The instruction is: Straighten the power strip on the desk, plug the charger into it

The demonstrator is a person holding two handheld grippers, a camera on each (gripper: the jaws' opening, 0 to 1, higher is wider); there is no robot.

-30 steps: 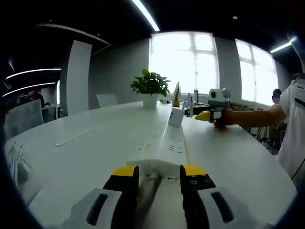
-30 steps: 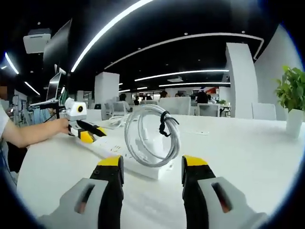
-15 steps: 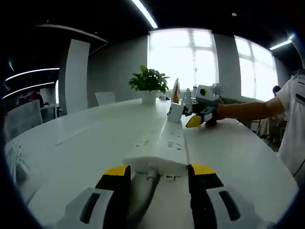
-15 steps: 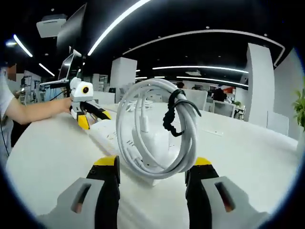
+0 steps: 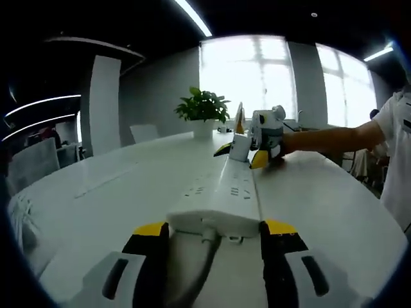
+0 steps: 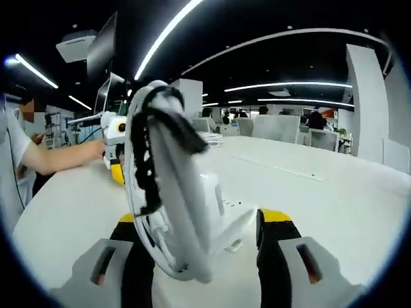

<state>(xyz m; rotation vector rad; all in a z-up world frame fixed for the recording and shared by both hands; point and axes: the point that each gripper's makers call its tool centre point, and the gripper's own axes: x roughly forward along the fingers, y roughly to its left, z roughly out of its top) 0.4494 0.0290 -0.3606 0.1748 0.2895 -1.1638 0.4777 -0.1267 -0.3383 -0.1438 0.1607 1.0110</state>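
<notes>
The left hand-held gripper (image 5: 210, 239) has eased in over the last second until its spread, released jaws bracket the cord end of the power strip (image 5: 225, 196), which lies straight ahead of it on the desk (image 5: 115, 192), though I cannot tell whether they touch its sides. At the strip's far end the right hand-held gripper (image 6: 204, 224) has closed on the charger (image 6: 209, 205) with its coiled cable (image 6: 160, 192), jaws wide on either side and not yet clenched. Both ends now look covered, so I judge the straightening is about to begin, the plugging-in still ahead.
</notes>
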